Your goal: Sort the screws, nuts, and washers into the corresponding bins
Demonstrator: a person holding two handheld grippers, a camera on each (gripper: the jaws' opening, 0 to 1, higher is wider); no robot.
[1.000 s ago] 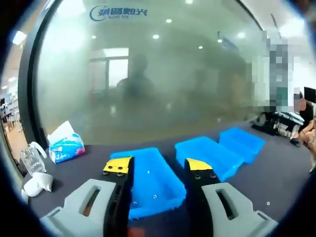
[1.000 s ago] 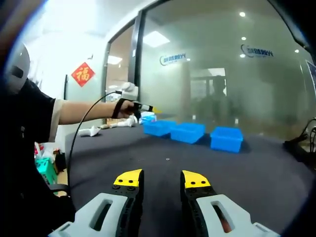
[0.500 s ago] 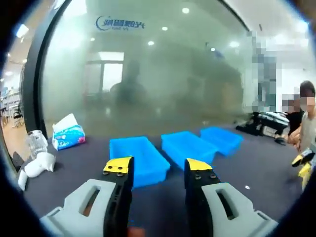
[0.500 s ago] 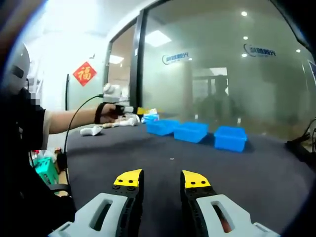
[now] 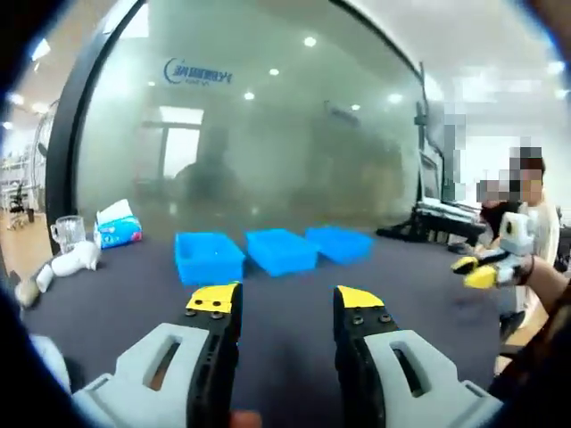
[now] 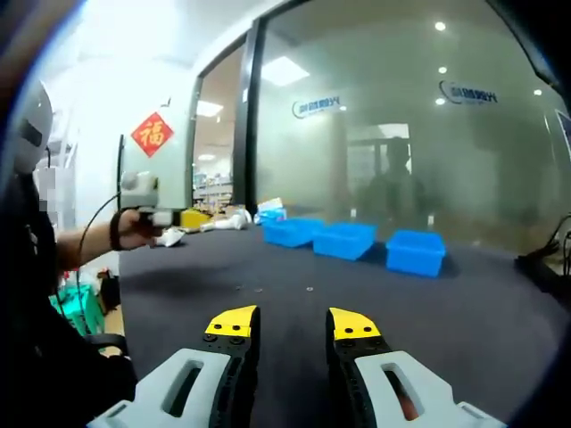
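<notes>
On the dark table (image 6: 375, 285), tiny blurred specks (image 6: 309, 288) before three blue bins (image 6: 346, 239).

Left tool (image 5: 275, 303) and right tool (image 6: 293, 326) — both gaping (nothing held).

Open dark bench (image 5: 285, 267) lies ahead toward twelve o'clock. Three blue bins (image 5: 270, 251) stand in a row at its far side, with a glass wall (image 5: 268, 143) behind them.

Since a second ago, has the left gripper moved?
Yes. In the right gripper view the left gripper has pulled back from the blue bins, toward the person.
</notes>
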